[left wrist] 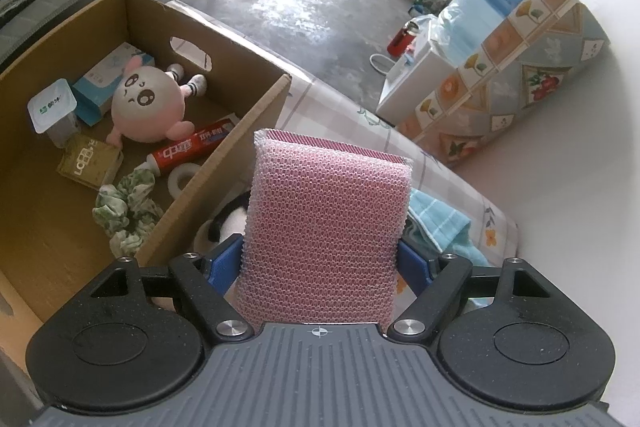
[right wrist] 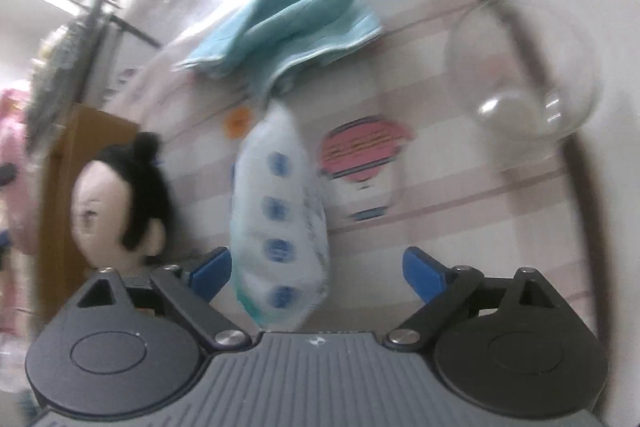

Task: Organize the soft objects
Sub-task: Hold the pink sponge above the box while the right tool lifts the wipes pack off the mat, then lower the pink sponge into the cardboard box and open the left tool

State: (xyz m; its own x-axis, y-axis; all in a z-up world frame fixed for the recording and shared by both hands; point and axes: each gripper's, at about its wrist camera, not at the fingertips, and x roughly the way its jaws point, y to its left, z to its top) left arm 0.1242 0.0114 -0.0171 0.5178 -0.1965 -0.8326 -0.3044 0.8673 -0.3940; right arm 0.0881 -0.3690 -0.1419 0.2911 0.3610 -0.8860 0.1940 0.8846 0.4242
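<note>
My left gripper (left wrist: 320,259) is shut on a pink mesh sponge (left wrist: 328,211), which stands upright between the blue pads, just right of the cardboard box (left wrist: 248,107). Inside the box lie a pink plush toy (left wrist: 148,103) and a green scrunchie (left wrist: 124,211), among other things. My right gripper (right wrist: 318,267) is open above the tablecloth. A white tissue pack with blue dots (right wrist: 280,203) sits between its jaws, close to the left pad and well apart from the right one. A light blue towel (right wrist: 288,27) lies beyond it. A black-haired doll head (right wrist: 120,203) rests to the left, by the box.
The box also holds a toothpaste tube (left wrist: 192,147), a yogurt cup (left wrist: 54,111), small cartons and a tape roll. A clear glass bowl (right wrist: 520,67) and a pink-lidded tub (right wrist: 364,163) stand on the table. The table's edge runs close on the right. The right wrist view is blurred.
</note>
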